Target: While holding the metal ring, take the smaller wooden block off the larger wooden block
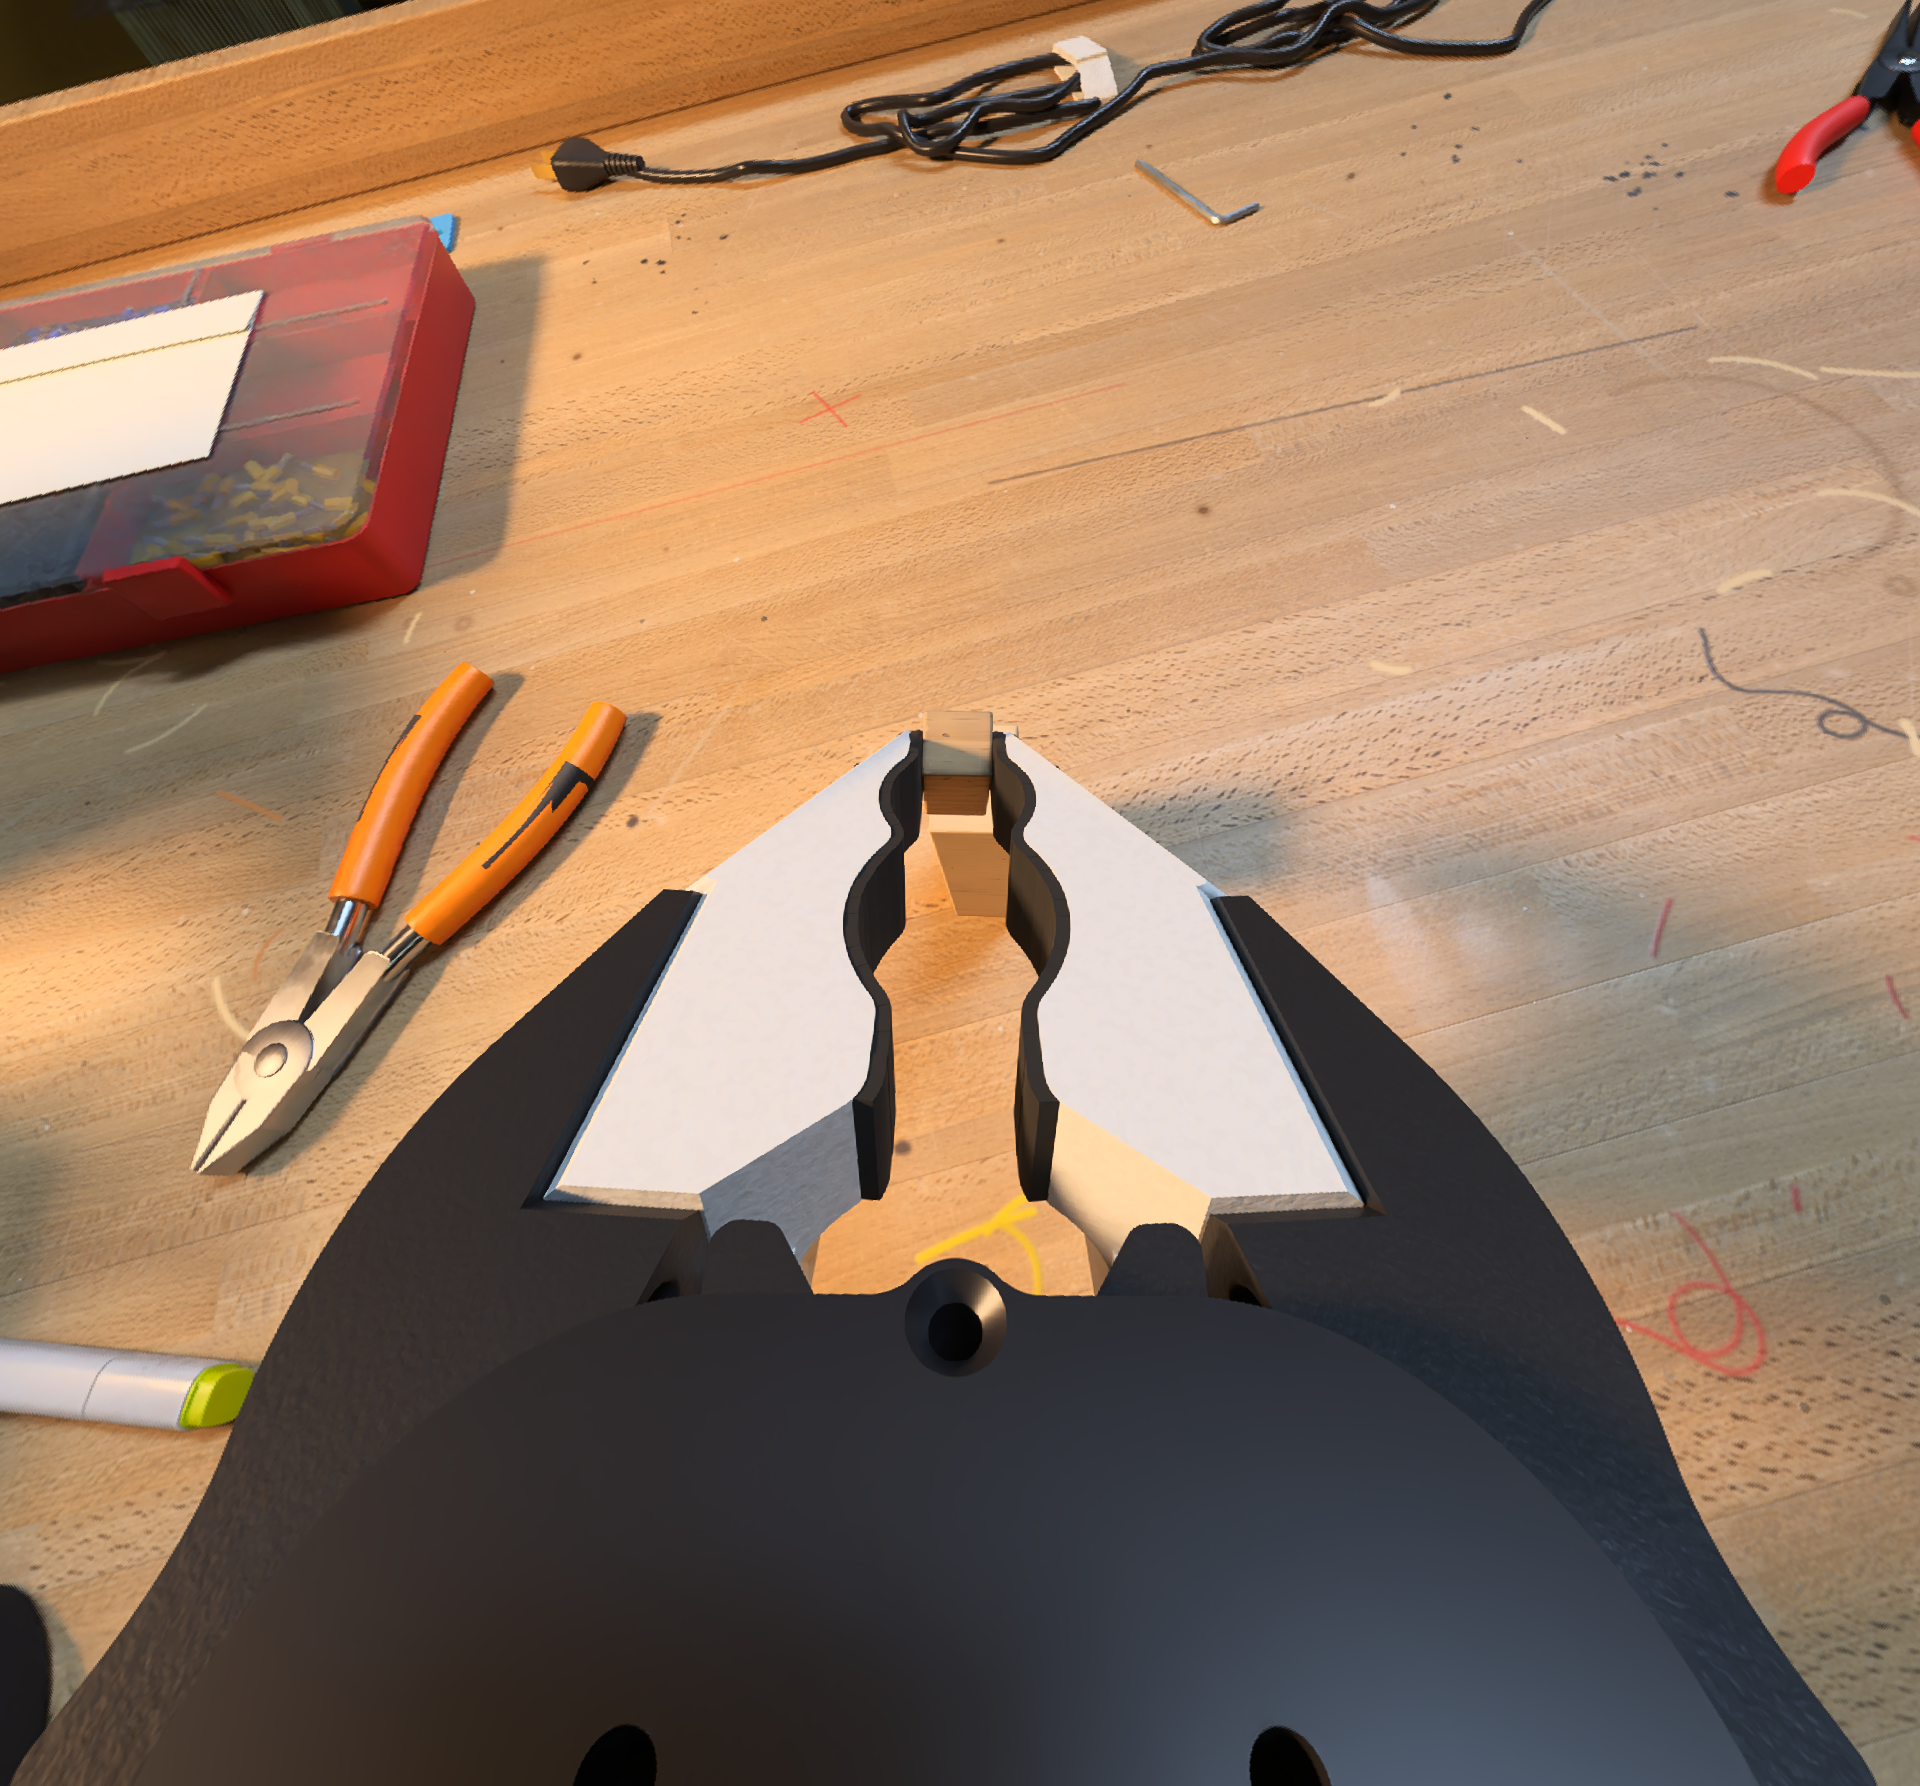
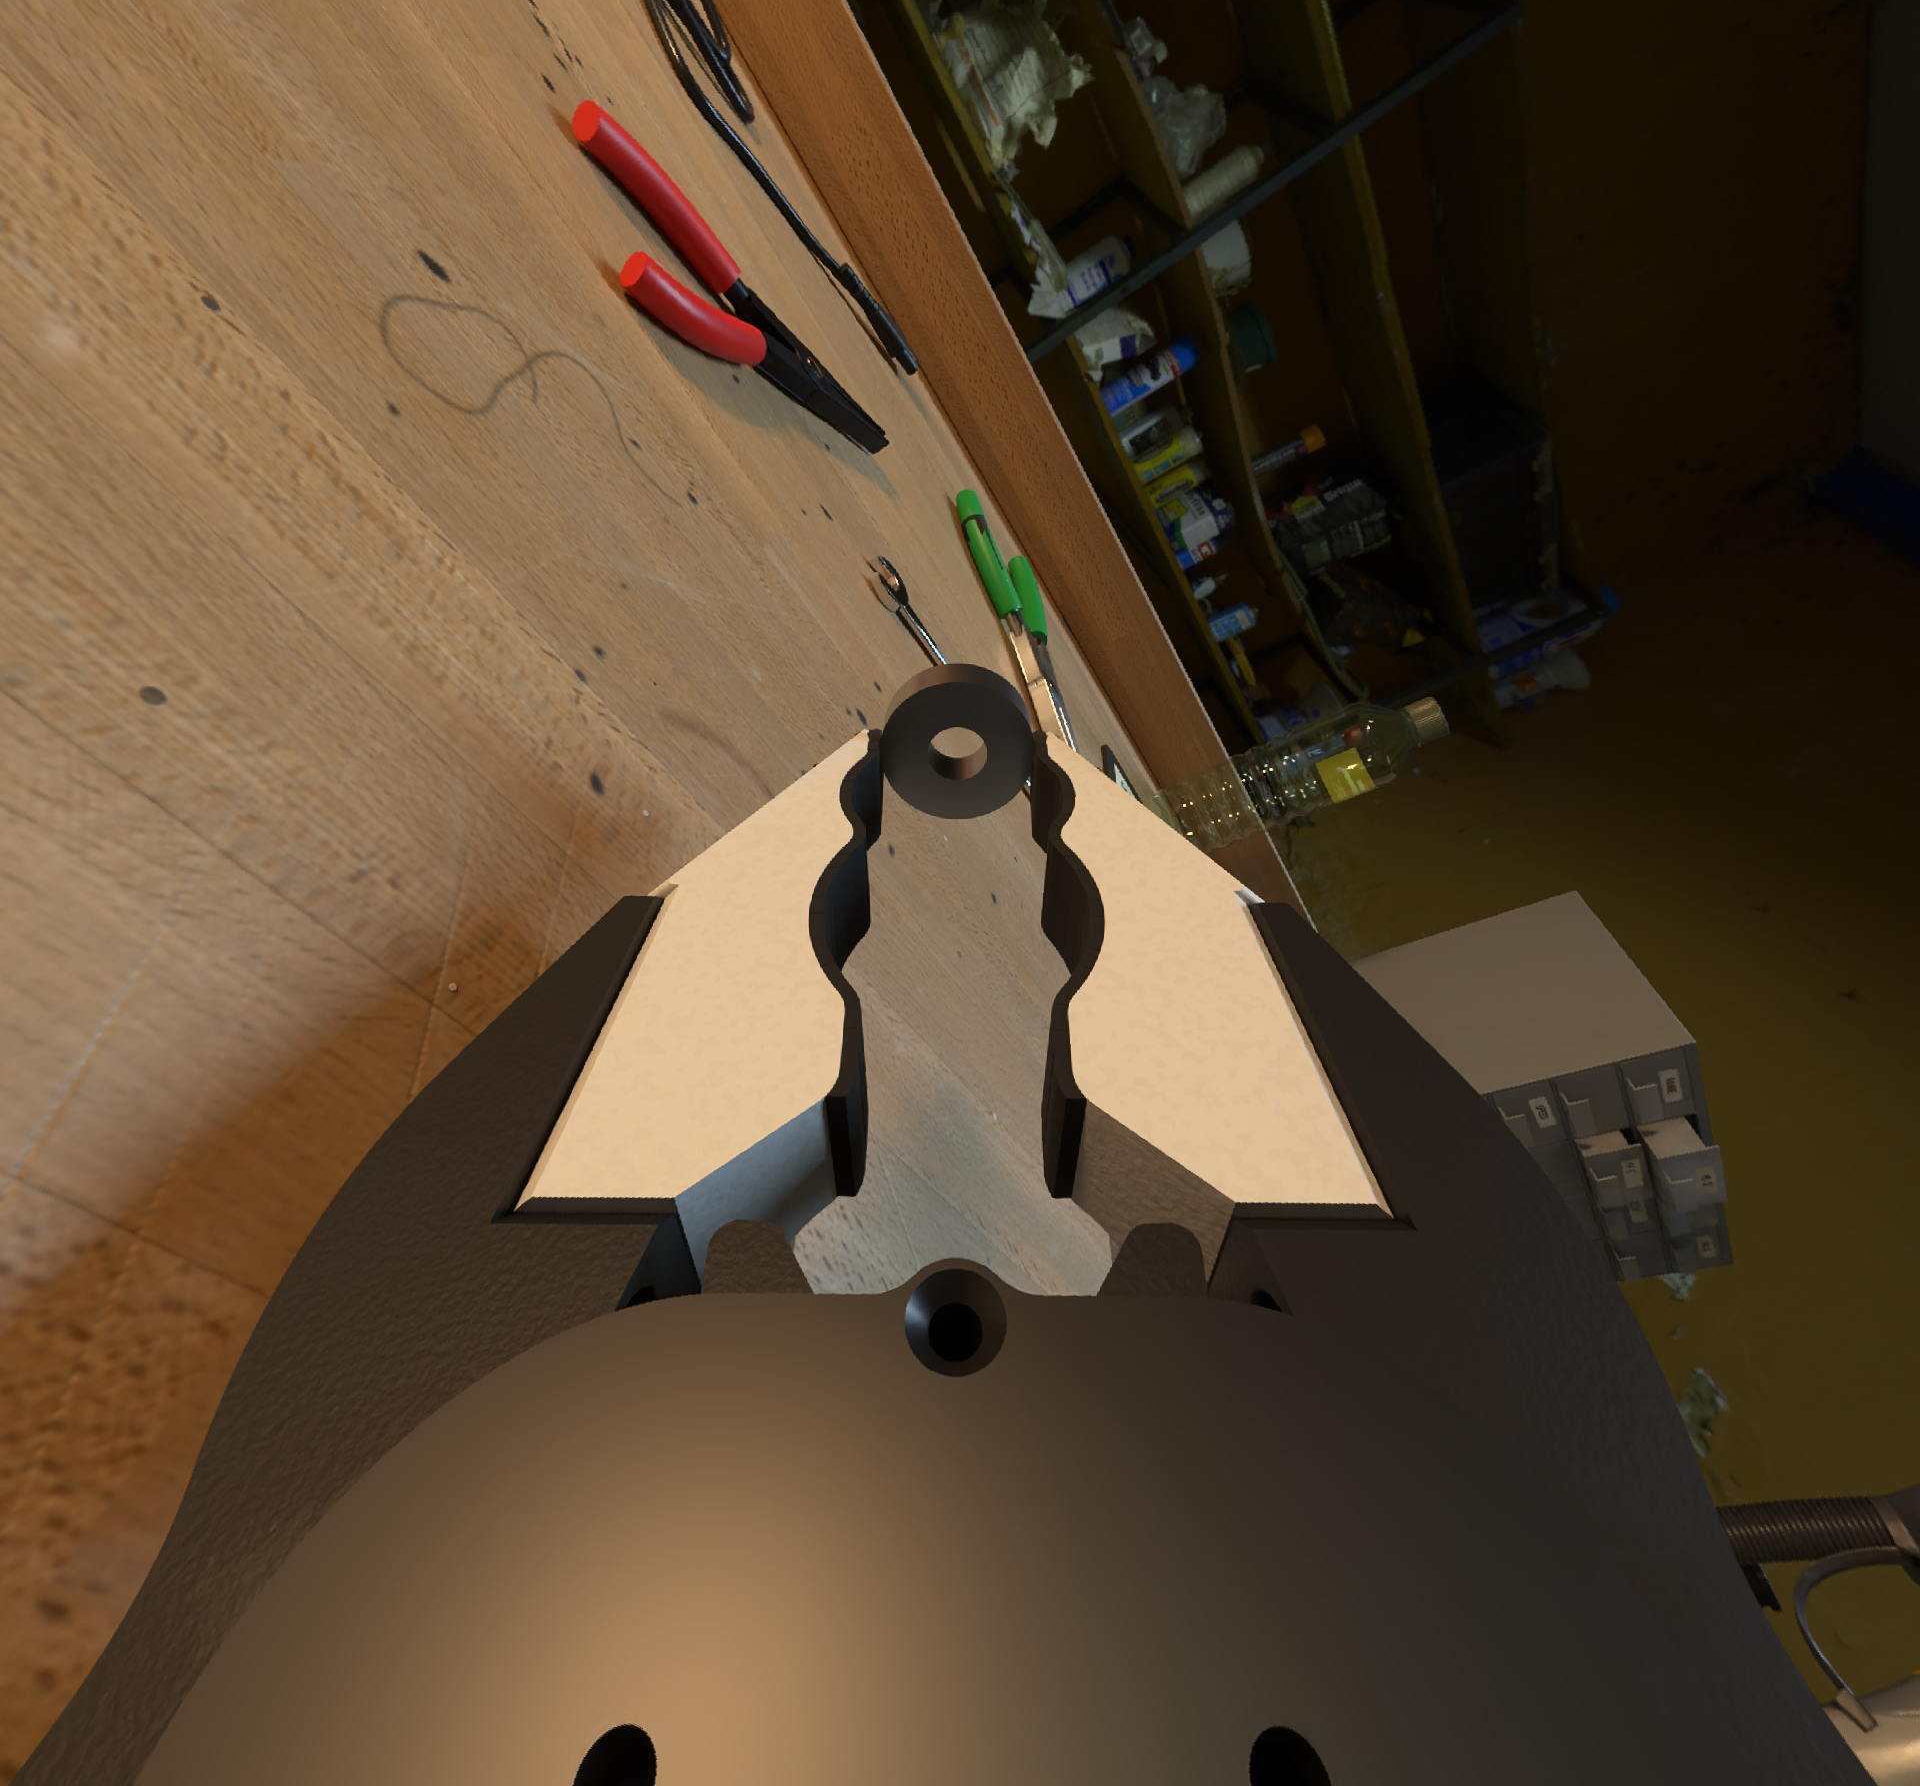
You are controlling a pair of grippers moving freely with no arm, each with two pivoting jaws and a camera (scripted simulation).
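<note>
Left gripper [image 1: 957, 749] is clenched on the smaller wooden block [image 1: 957, 762], pinching it right at the fingertips, and the larger wooden block [image 1: 972, 869] stands on the counter [image 1: 1247, 541] directly beneath it, about mid-counter, well clear of the raised back edge. Whether the two blocks touch or a sliver of air has opened between them is hard to judge from this angle. Over on the other side, the right gripper [image 2: 957, 754] is grasping the metal ring [image 2: 957, 744], a dark, thick washer shape held off the counter near its far right edge, hole facing the camera.

Now, the step in hand looks like the lift-off. To do it well, go straight up, no sideways drag, or the tall lower block could tip. The grip is shallow, out at the very tips, so keep the squeeze firm and the motion slow. Set-down wants open wood: the orange-handled pliers [image 1: 416, 905] lie toward the left edge, so the bare stretch to the right is safer. Right side just needs to stay steady, ring held tight.
</note>
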